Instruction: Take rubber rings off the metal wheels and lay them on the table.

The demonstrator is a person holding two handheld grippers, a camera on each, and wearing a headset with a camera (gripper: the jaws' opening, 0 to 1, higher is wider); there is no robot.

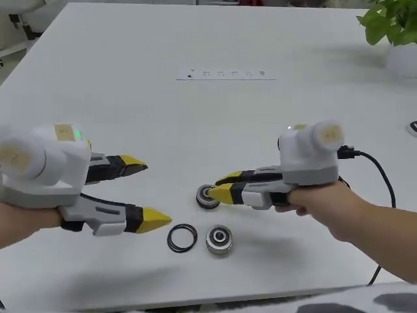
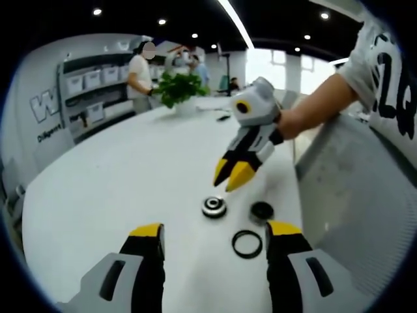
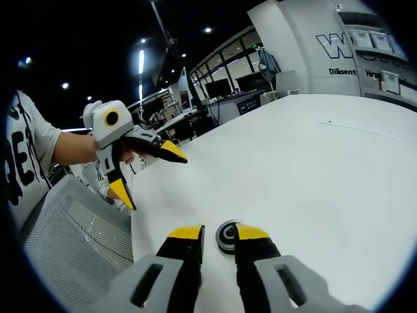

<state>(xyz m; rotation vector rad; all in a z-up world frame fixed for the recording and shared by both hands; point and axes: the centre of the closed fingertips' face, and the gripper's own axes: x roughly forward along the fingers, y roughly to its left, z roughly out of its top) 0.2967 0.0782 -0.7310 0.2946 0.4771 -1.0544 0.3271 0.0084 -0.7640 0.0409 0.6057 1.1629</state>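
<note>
Near edge of table (image 1: 130, 78), 6 o'clock: one rubber ring (image 1: 182, 237) off. Right gripper (image 1: 220, 188), jaws narrowly apart, noses second wheel (image 1: 207, 195); left gripper (image 1: 151, 193) gapes. Next, probably: pinch its ring.

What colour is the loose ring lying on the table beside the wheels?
Black. The loose ring shows clearest in the head view.

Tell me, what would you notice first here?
Two yellow-tipped grippers meet over a white table: the left gripper spread wide, the right gripper pointing at a metal wheel. Nearer the person lie a loose black rubber ring and a second wheel; a green plant sits at the far corner.
</note>
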